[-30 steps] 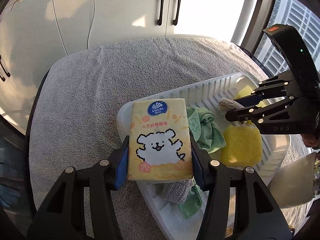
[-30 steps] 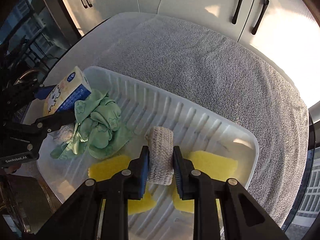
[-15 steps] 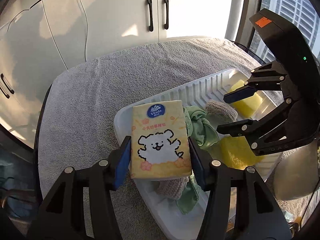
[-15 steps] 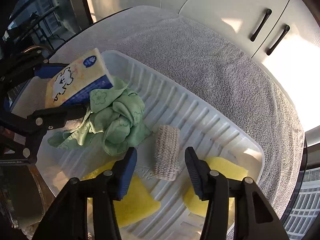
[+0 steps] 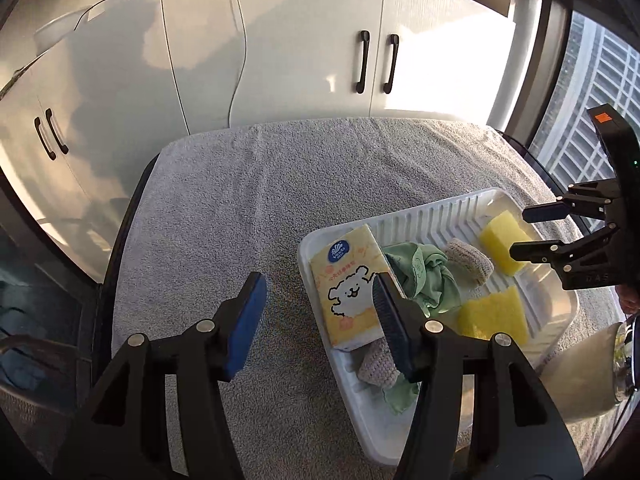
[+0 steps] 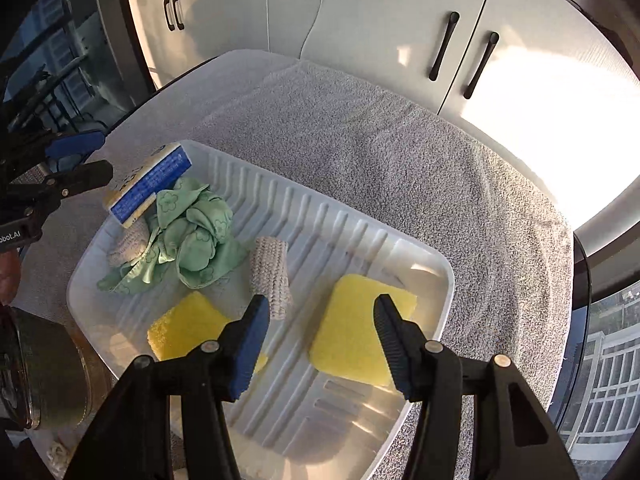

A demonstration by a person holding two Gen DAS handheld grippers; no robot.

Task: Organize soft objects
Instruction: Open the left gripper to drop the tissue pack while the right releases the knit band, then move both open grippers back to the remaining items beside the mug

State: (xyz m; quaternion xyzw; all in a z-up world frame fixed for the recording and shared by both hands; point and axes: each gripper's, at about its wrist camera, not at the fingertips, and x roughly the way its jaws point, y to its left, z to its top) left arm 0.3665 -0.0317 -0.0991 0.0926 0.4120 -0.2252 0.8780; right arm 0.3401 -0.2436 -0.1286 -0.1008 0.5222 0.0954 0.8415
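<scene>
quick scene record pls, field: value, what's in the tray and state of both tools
surface: grey towel over the table
tray: white, ribbed, on the towel
tissue pack: yellow, at the tray's end, leaning on other items
green cloth: crumpled, beside the pack
knitted rolls: one mid-tray, one under the pack
yellow sponges: two, and
left tool: open, empty, off the pack
right tool: open, jaws have just been opening, nothing between them, above the tray
</scene>
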